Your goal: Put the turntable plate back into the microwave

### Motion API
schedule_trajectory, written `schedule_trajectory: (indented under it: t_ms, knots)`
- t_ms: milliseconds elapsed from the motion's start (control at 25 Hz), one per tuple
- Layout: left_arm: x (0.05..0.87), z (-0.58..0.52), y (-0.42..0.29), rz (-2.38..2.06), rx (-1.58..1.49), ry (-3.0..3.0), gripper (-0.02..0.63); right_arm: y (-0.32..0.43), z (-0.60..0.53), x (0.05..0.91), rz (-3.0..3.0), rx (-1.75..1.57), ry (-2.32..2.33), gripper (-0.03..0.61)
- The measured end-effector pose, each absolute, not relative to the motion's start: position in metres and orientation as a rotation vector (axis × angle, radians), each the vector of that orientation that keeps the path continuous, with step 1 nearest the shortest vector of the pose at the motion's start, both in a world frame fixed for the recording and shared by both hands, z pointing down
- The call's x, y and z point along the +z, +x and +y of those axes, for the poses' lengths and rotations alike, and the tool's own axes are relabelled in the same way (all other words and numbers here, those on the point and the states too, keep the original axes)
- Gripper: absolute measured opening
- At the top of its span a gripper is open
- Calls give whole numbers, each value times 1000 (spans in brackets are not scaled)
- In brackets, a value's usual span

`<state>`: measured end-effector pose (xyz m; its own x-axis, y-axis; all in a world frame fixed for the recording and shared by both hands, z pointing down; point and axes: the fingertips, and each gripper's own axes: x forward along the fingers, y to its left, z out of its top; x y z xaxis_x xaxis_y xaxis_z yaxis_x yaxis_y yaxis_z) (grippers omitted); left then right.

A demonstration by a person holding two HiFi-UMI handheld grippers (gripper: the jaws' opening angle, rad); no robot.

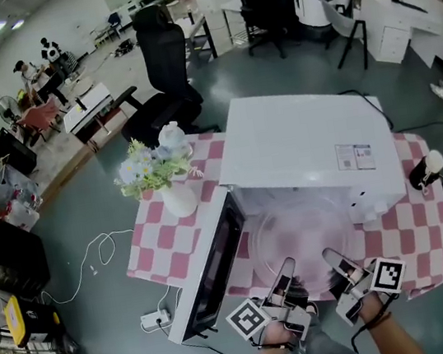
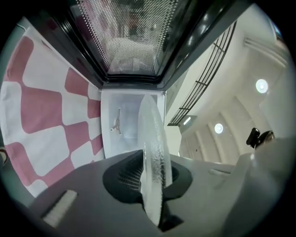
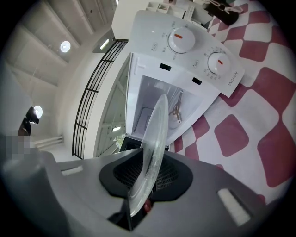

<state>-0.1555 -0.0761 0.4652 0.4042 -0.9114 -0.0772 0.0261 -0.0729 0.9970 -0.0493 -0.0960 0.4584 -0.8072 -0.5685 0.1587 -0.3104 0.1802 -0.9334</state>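
The clear glass turntable plate (image 1: 298,239) hangs level at the mouth of the white microwave (image 1: 300,147), whose door (image 1: 212,273) stands swung open to the left. My left gripper (image 1: 283,275) is shut on the plate's near rim, and my right gripper (image 1: 337,264) is shut on the same rim further right. In the left gripper view the plate (image 2: 151,143) runs edge-on between the jaws of the left gripper (image 2: 155,196), pointing into the cavity (image 2: 127,127). The right gripper view shows the plate (image 3: 155,139) clamped in the right gripper (image 3: 141,196), with the microwave's two control knobs (image 3: 180,39) beyond.
The microwave stands on a table with a pink-and-white checked cloth (image 1: 161,240). A white vase of flowers (image 1: 168,180) sits left of the door. A small black-and-white figure (image 1: 424,169) stands at the right. A power strip (image 1: 154,318) and a cable lie on the floor.
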Motion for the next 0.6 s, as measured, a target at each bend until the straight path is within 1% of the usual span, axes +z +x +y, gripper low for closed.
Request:
schedule_trajectory:
  t_ms: [320,600]
  knots:
    - [499,-99,-155,-828,-960,1390,29,-50,-119,488,2202,-1659,-864,49]
    - [505,-114,-155,-816,-971,1419,31,-51,-132,496,2199,-1630,-867,50]
